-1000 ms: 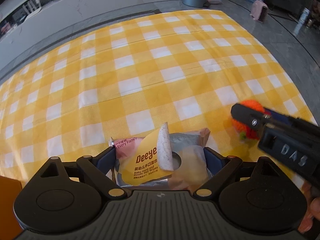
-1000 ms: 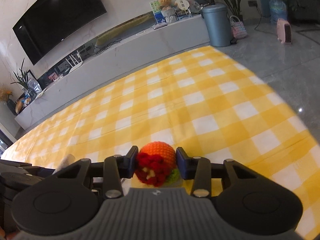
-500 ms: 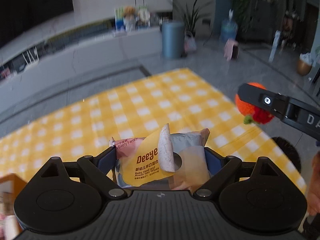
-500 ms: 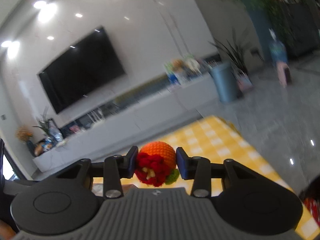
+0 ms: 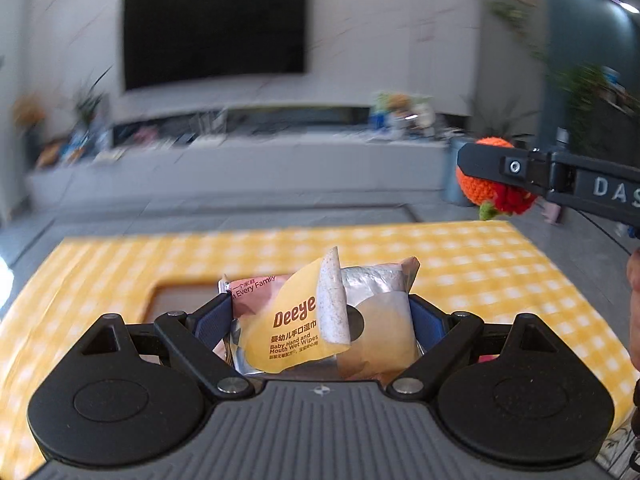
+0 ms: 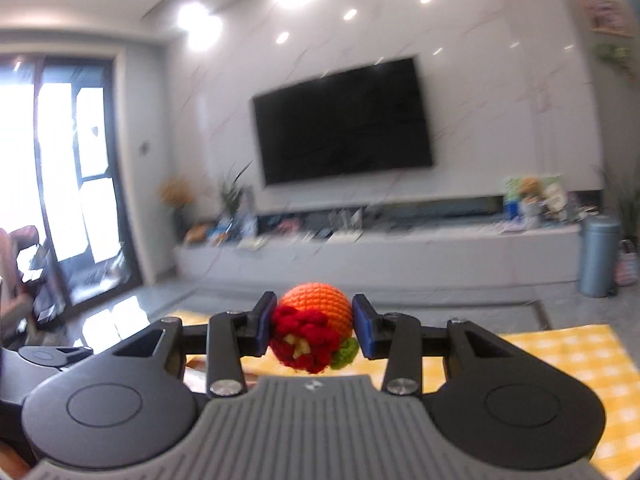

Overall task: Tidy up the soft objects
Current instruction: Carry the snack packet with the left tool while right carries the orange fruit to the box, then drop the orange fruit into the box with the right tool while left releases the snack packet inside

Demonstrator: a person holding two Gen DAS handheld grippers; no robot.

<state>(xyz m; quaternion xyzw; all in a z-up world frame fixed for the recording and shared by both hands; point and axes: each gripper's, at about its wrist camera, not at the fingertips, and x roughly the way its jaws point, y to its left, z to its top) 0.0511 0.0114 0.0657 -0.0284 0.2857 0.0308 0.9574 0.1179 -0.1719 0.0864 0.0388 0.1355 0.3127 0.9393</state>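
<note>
Two handheld grippers were raised above a yellow-and-white checked cloth (image 5: 480,264) in a living room, each carrying a soft item. From its own camera, the left gripper (image 5: 320,320) had its blue-padded fingers (image 5: 214,318) pressed against both sides of a crumpled pack of baby wet wipes (image 5: 304,328), the yellow "Deeye" label facing the lens and a pale flap standing upright at the middle. Off to that view's right, the right gripper (image 5: 486,178) reached in from the edge, its black finger crossing an orange crocheted ball (image 5: 474,192) with red and green trim, held clear of the cloth. In the right wrist view the same ball (image 6: 316,328) sat squeezed between the right gripper's (image 6: 314,330) two pads (image 6: 362,330) at a narrow spread, red knitted petals and a green leaf toward the camera. Behind both tools, blurred, stood a wall-mounted television (image 6: 344,120), a long low media console (image 6: 360,248) cluttered with small items, and a blue-grey bin (image 6: 598,256) on the grey floor near the cloth's far corner.
</note>
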